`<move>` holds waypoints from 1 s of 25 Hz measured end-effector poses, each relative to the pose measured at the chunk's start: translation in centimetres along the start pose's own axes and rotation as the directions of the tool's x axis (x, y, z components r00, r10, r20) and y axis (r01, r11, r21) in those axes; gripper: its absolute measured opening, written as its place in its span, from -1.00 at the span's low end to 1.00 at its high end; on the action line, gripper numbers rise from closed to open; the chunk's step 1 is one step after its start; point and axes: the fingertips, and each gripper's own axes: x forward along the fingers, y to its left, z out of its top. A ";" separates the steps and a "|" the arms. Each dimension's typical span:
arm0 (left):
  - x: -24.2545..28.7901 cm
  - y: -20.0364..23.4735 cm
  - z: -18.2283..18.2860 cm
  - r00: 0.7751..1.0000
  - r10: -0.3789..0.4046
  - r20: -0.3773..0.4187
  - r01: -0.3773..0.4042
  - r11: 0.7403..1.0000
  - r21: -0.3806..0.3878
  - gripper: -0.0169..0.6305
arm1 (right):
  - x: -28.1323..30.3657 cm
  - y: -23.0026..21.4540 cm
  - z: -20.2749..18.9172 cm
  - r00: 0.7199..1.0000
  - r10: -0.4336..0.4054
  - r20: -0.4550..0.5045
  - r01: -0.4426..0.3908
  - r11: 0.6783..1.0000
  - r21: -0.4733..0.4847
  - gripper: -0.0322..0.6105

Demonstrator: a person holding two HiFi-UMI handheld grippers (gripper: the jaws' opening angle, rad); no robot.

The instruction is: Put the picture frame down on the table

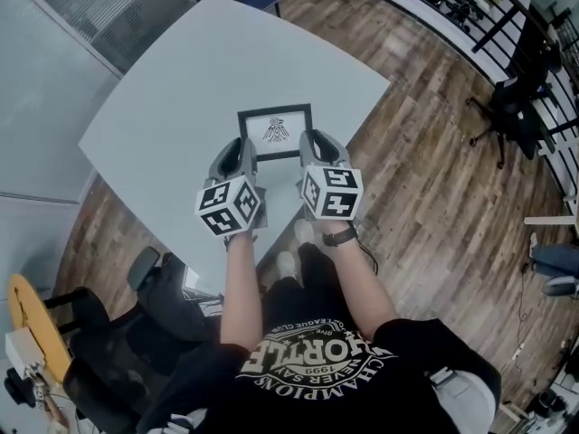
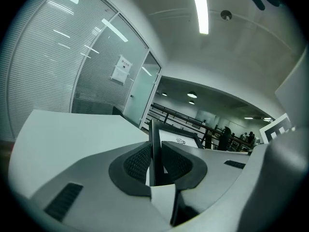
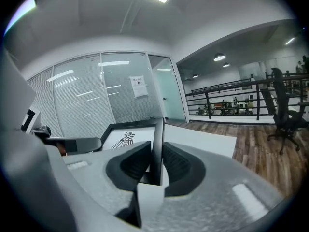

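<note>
A black picture frame [image 1: 276,132] with a white mat and a small dark bird drawing is held over the pale grey table [image 1: 181,89]. My left gripper [image 1: 246,152] is shut on the frame's left side, and its black edge [image 2: 155,149] runs between the jaws. My right gripper [image 1: 313,146] is shut on the right side, where the black edge [image 3: 157,149] stands clamped between the pads and the drawing [image 3: 126,139] shows to the left. Whether the frame touches the table is unclear.
The table's near corner lies just below my arms. A black office chair [image 1: 136,333] stands at lower left, another chair [image 1: 511,107] at right on the wood floor. A glass partition wall [image 1: 54,70] runs along the left and a railing [image 3: 231,100] beyond.
</note>
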 end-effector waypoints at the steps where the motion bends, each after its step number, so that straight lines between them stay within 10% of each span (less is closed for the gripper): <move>1: 0.6 0.5 -0.2 1.000 0.007 -0.009 -0.007 1.000 -0.005 -0.73 | 0.9 -0.1 -0.3 1.000 0.002 -0.014 -0.002 1.000 0.000 -0.67; 25: 17.5 12.7 -13.8 0.945 0.113 -0.309 -0.141 0.987 -0.072 -0.73 | 20.6 -6.1 -14.3 0.928 0.005 -0.372 -0.016 0.999 -0.027 -0.67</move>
